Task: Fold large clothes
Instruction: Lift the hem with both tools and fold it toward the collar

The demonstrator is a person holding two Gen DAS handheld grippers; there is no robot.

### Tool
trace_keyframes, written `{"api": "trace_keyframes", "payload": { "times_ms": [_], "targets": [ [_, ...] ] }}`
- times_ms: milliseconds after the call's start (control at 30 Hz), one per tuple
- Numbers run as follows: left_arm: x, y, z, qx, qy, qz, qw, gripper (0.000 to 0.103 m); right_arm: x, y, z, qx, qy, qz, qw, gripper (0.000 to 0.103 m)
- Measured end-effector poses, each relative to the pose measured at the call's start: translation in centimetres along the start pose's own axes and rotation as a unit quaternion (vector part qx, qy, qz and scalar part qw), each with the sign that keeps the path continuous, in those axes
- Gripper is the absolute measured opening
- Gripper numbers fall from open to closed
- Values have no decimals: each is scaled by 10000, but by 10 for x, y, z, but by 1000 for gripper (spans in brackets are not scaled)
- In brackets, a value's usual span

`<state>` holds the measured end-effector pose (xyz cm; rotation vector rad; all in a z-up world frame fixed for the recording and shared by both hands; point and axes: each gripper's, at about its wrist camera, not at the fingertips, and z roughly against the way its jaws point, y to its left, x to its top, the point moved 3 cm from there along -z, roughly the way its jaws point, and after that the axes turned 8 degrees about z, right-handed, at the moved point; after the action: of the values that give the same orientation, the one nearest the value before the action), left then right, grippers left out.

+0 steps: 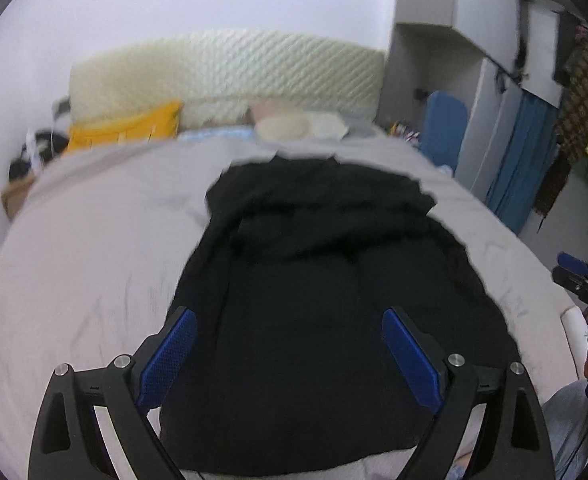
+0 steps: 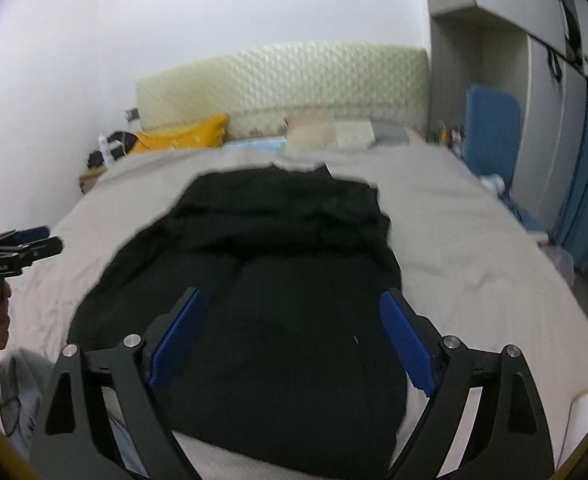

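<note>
Black garment (image 1: 325, 300): your fingers hide its near corners; motion blur smears its folds.
Right gripper (image 1: 581, 280): cut off by the picture's edge beside the black garment.
Clutter (image 2: 108, 150) left of the black garment: too blurred to identify.

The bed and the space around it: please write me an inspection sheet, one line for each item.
Surface: wide bed under a smooth pale grey sheet, only lightly wrinkled.
Job's things: one large black cloth garment lying on the sheet, partly folded, its far part bunched in creases.
Clutter: yellow pillow, pale folded items and a light blue cloth by the cream quilted headboard; dark oddments on a low stand beside the bed.
Grippers: left claw open, empty, above the garment; right claw open, empty.
Cables: a thin dark cord low at the left edge of the right wrist view.
Surroundings: white wall, grey wardrobe, blue curtain, hanging clothes.
</note>
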<state>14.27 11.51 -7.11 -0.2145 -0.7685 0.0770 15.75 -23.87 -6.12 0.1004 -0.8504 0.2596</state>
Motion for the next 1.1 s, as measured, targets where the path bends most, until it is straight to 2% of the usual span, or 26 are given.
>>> {"api": "trace_keyframes", "payload": {
  "times_ms": [133,200,300,400,567,700,800,900,1000,1067,1100],
  "targets": [
    [-15,44,-32,26,488,654,9967,94,-30,-44,-33,2,689,-641,9956,91],
    [-21,75,-48,56,793,1226,9893,94,-41,-59,-44,-193,889,-816,9925,91],
    [-29,105,-63,119,1067,1713,9794,94,-54,-75,-66,-259,1164,-764,9899,91],
    [-34,125,-74,261,1206,1884,9743,94,-70,-93,-83,40,1427,-1333,9807,91],
    [-44,142,-93,238,1484,2258,9625,94,-94,-109,-103,240,1757,-2011,9634,91],
    [-54,151,-110,120,1777,2565,9500,94,-112,-118,-109,666,1765,-2700,9442,93],
    [-55,156,-115,116,1793,2747,9446,94,-122,-121,-113,708,1787,-3067,9322,96],
    [-56,160,-116,356,1752,2840,9420,94,-129,-117,-119,815,2001,-3239,9211,96],
    [-57,162,-117,485,1764,2833,9414,94,-136,-103,-131,1469,2252,-3494,8975,96],
    [-57,163,-120,534,1800,2840,9403,94,-131,-95,-129,1638,2124,-3496,8977,97],
    [-58,164,-121,603,1836,2832,9394,94,-126,-89,-126,1862,1989,-3491,8966,97]
  ]
}}
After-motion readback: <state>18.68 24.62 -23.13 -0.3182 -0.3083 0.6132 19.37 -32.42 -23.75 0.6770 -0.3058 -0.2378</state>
